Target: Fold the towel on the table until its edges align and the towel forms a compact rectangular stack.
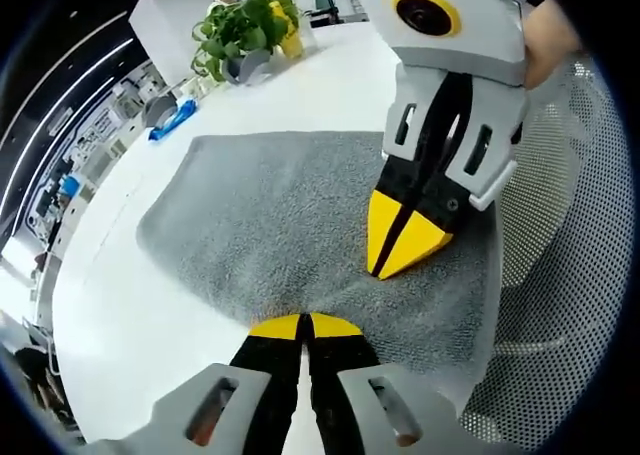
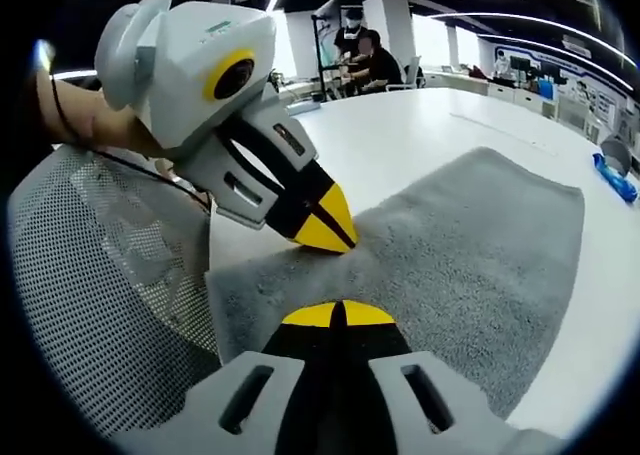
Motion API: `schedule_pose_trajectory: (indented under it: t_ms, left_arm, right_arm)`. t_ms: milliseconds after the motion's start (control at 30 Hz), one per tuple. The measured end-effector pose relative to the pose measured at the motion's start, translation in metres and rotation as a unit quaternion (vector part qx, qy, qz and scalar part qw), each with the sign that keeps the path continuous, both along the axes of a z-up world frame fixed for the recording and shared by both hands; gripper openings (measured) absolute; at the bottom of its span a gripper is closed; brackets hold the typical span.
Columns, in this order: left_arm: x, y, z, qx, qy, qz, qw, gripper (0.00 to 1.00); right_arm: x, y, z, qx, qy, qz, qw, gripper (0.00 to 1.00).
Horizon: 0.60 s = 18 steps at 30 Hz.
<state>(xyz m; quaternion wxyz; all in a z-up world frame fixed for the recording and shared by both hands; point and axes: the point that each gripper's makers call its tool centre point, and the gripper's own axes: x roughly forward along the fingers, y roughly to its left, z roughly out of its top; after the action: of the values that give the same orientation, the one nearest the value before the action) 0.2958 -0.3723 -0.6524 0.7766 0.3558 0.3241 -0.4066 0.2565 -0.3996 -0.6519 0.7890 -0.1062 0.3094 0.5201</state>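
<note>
A grey towel (image 1: 290, 225) lies spread flat on the white table (image 1: 130, 305); in the right gripper view the towel (image 2: 470, 245) runs off to the right. My left gripper (image 1: 300, 325) sits at the towel's near edge, jaws closed, and appears to pinch that edge. Seen from the right gripper view, the left gripper (image 2: 335, 240) meets a slightly raised ridge of cloth. My right gripper (image 1: 385, 267) comes in from the upper right with its jaws shut, tips resting on the towel close to its right edge. The right gripper (image 2: 337, 315) also rises over the towel.
A grey mesh chair (image 1: 565, 275) stands against the table edge by the towel, the same chair (image 2: 100, 275) at left in the right gripper view. A potted plant (image 1: 245, 25) and a blue object (image 1: 172, 118) sit far back. People (image 2: 365, 55) are at distant desks.
</note>
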Motion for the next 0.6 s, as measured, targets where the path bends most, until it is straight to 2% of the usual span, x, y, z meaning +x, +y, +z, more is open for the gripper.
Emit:
schedule_pose_trajectory:
  t_ms: [267,600]
  left_arm:
    - [0.0024,0.0035,-0.0002,0.002,-0.001,0.012,0.9999,0.01]
    - [0.0044,0.0073,-0.0004,0.009,-0.007,0.017,0.9998,0.01]
  right_arm:
    - [-0.0003,0.0028,0.0004,0.012,0.008,0.000,0.9999,0.00]
    - [-0.0002,0.0069,-0.0005,0.014,-0.008,0.013,0.9998,0.00]
